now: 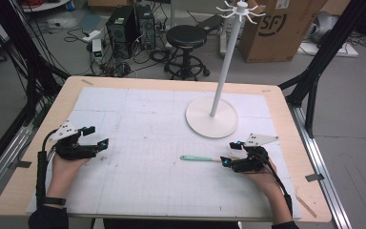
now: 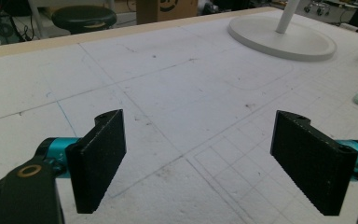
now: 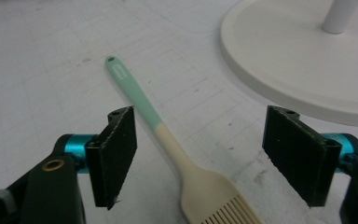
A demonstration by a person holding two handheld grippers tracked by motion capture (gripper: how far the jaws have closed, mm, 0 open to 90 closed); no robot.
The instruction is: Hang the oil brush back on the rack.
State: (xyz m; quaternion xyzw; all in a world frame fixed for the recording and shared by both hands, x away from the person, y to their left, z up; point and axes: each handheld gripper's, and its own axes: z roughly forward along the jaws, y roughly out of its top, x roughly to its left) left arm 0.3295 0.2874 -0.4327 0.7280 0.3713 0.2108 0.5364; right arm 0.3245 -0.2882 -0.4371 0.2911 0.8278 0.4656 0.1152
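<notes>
Cardboard box [image 1: 279,28], floor behind tabletop [image 1: 33,157]: "SF" printed. Pastry brush [image 3: 168,140]: lies flat between right tongs [image 3: 200,158], released, pads apart from it. Left tongs [image 2: 198,161]: released over bare mat. Stand base [image 1: 212,118]: just beyond.

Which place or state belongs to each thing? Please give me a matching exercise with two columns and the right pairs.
Things:
1. mint-green and cream silicone brush
2. white round-based hook stand
3. left gripper
4. right gripper

Places or states:
A. jaws open over bare white mat, nothing between them
B. standing upright on the far right part of the mat
C. jaws open on either side of the brush's neck, pads not touching it
D. lying flat on the mat

Pairs: 1-D, 2-B, 3-A, 4-C
</notes>
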